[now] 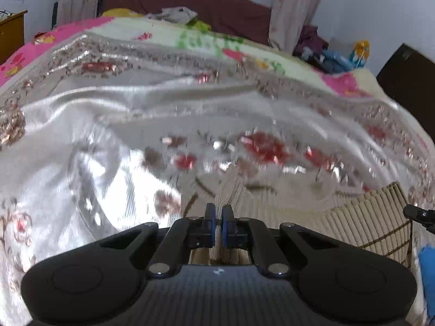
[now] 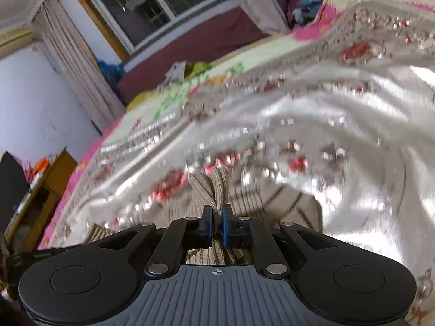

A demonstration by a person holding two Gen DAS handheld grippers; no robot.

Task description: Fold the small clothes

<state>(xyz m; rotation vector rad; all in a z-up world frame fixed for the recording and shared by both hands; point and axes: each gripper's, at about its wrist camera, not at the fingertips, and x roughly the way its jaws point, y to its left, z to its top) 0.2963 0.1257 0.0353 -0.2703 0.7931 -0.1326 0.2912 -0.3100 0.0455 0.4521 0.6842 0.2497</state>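
A beige ribbed knit garment (image 1: 361, 214) with thin brown lines lies on a shiny white satin bedspread (image 1: 136, 103) with red floral embroidery. My left gripper (image 1: 218, 212) is shut on an edge of this garment, which runs up between its blue pads. My right gripper (image 2: 216, 212) is also shut on the knit garment (image 2: 209, 187); a bunched fold of it sticks out past the fingertips. The tip of the right gripper shows at the right edge of the left wrist view (image 1: 420, 214). Both views are motion-blurred.
A pink, cream and green blanket (image 1: 206, 38) covers the far bed, with a crumpled pale cloth (image 1: 176, 13) on it. Curtains (image 2: 78, 62) and a window (image 2: 163, 2) are behind. A wooden cabinet (image 2: 51, 179) stands left, and a clothes pile (image 1: 320, 46) far right.
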